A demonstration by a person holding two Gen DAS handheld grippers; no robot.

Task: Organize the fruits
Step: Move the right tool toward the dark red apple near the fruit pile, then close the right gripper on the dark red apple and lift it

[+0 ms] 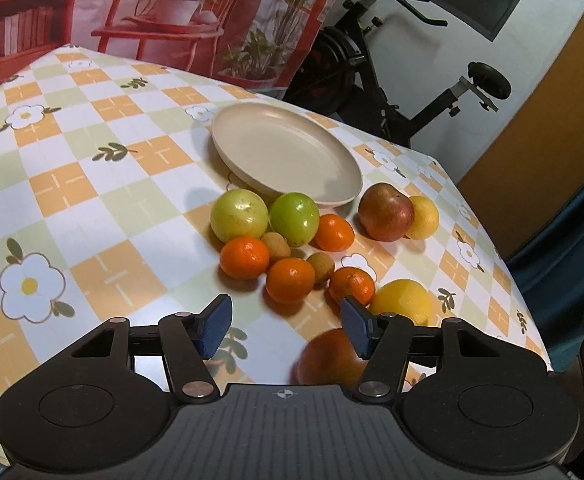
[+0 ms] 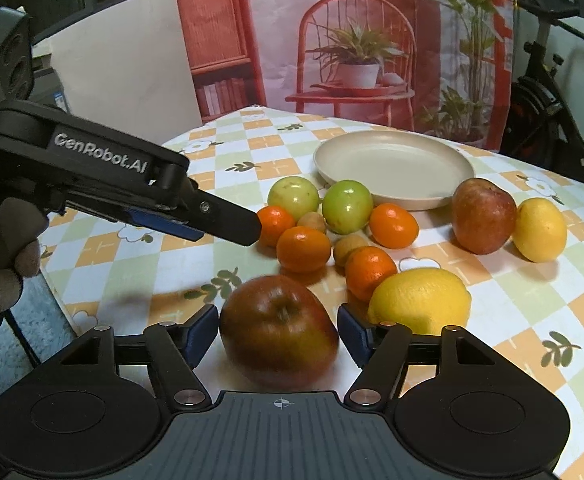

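A red apple [image 2: 278, 332] lies between the fingers of my right gripper [image 2: 278, 334]. Its blue pads stand close to the apple's sides without visibly pressing, so it is open. My left gripper [image 1: 286, 326] hovers open over the cloth just short of a tangerine [image 1: 290, 280], nothing between its fingers. In the right wrist view the left gripper [image 2: 248, 226] reaches in from the left over the tangerines. The empty beige plate [image 1: 288, 152] sits behind the fruit. Two green fruits [image 1: 240, 216], several tangerines, two small brown fruits, a second red apple [image 1: 385, 212] and two lemons [image 1: 401, 306] lie loose.
The table wears a checked flower cloth [image 1: 72, 184]; its edge drops off at the right. An exercise bike [image 1: 371, 80] stands behind it, beside a printed backdrop [image 1: 192, 12]. A person's gloved fingers [image 2: 8, 276] hold the left gripper's handle.
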